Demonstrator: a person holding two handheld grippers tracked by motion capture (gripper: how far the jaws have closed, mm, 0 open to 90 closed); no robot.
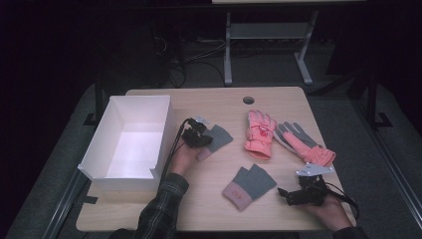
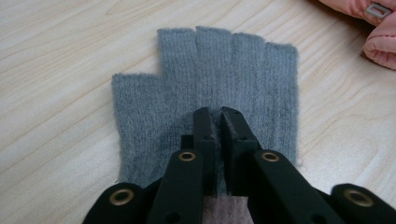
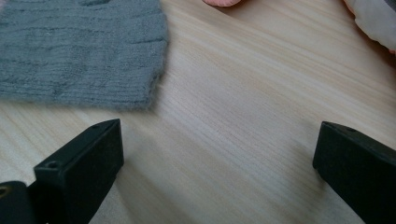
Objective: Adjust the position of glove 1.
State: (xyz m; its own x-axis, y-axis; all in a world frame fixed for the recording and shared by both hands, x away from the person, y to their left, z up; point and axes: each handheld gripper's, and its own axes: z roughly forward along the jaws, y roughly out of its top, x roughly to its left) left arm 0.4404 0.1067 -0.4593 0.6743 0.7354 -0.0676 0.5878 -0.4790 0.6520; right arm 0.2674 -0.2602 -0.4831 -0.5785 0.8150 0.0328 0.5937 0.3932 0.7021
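Grey knit is what your left gripper [image 2: 219, 114] has hold of: its fingers [image 2: 204, 135] are pinched together on a fold of the grey fingerless glove [image 2: 210, 84], which lies flat on the tabletop [image 1: 219, 209] left of its middle, just beside the white box [image 1: 130, 142] that stands along the left edge; the glove's pink cuff sits under the gripper's body, its cut-off finger ends pointing towards the far edge; your right gripper [image 3: 217, 163] rests near the near right corner with its fingers [image 3: 81, 163] spread wide apart and nothing between them, bare wood showing in the gap; a second grey fingerless glove [image 1: 249, 186] lies near the near edge, between your two hands, its pink cuff towards you; one pink glove [image 1: 259, 134] and another pink and grey glove [image 1: 303, 143] lie side by side right of the middle, nearer the right edge.
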